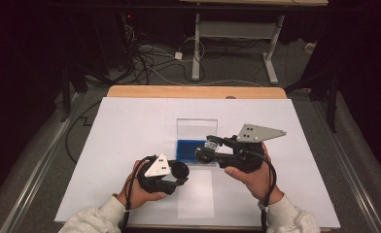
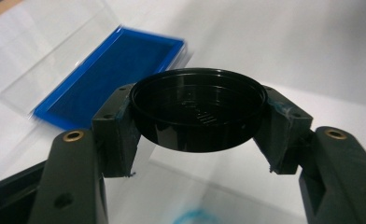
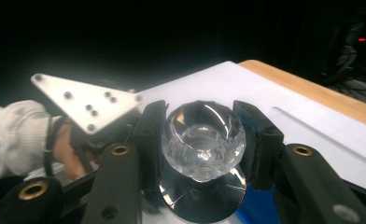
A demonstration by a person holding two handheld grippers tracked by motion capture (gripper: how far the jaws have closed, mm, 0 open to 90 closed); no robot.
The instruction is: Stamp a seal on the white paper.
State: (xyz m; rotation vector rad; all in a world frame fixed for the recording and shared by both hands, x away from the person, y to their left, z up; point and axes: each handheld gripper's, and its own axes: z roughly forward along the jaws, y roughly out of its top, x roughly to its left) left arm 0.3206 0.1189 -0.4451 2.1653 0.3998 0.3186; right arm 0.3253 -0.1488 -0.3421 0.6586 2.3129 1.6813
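Observation:
A black round cap (image 2: 197, 112) sits clamped between the jaws of my left gripper (image 2: 197, 122), shut on its rim. From above, that left gripper (image 1: 179, 171) hovers low over the white sheet, near the front. My right gripper (image 3: 202, 140) is shut on a clear faceted glass piece (image 3: 203, 133) with a round shiny base. In the high view the right gripper (image 1: 207, 151) holds the glass piece (image 1: 211, 143) just over the blue tray (image 1: 188, 145), pointing left toward the cap (image 1: 181, 169). The two grippers are close but apart.
A clear lid (image 1: 197, 128) stands upright behind the blue tray (image 2: 111, 77). A white sheet (image 1: 130, 131) covers the wooden table (image 1: 193, 91). A pale rectangle (image 1: 196, 196) lies near the front edge. Cables (image 1: 149, 60) and another table's legs (image 1: 196, 53) are on the floor beyond.

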